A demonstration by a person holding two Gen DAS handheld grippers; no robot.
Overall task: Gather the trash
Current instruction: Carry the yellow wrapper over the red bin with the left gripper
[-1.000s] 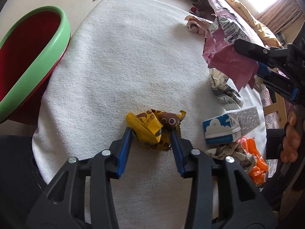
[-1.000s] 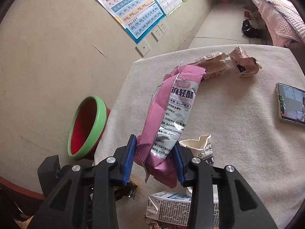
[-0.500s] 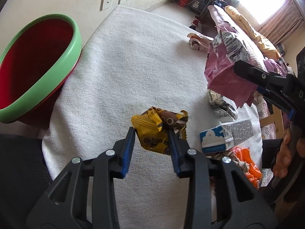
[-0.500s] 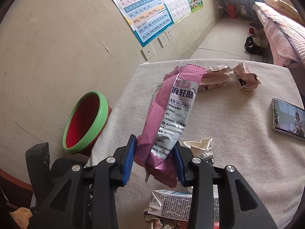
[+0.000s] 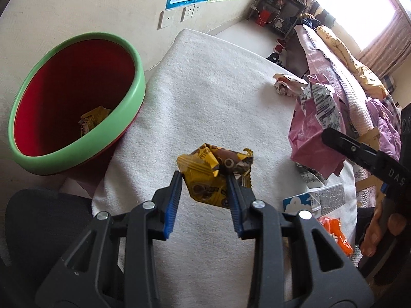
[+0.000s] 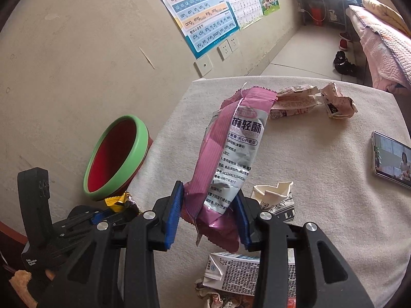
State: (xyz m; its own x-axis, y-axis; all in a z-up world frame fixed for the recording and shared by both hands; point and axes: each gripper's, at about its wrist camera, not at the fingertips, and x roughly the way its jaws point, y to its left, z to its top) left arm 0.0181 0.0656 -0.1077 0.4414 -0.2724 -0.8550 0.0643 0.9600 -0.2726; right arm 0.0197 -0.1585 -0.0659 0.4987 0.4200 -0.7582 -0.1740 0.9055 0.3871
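- My left tongs [image 5: 204,179] are clamped on a crumpled yellow-and-brown foil snack wrapper [image 5: 213,173]; both blue ribbed pads press its sides, and it hangs clear above the white towel-covered table [image 5: 205,97].
- My right tongs [image 6: 209,205] are clamped on the lower end of a long pink-and-silver plastic snack bag [image 6: 231,154]; the bag stands upright from the pads, its top leaning slightly right.
- A red plastic bin with a green rim [image 5: 74,102] sits just beside the table's left edge, tilted toward me. One yellow wrapper [image 5: 93,119] lies at its bottom.
- From the right wrist view, the left tongs [image 6: 113,211] show low at the left, near the bin [image 6: 115,159], with the yellow wrapper's end visible at their tip.
- Still on the table: a flattened blue-and-white milk carton [image 5: 316,200], a crushed printed paper carton [image 6: 274,197], a crumpled pale pink carton [image 6: 313,100] at the far side, and an orange wrapper [image 5: 334,231] at the near right edge.
- A smartphone with a lit screen [image 6: 390,159] lies flat near the table's right edge, well apart from the trash.
- A hand [image 5: 380,231] grips the right tongs' handle.
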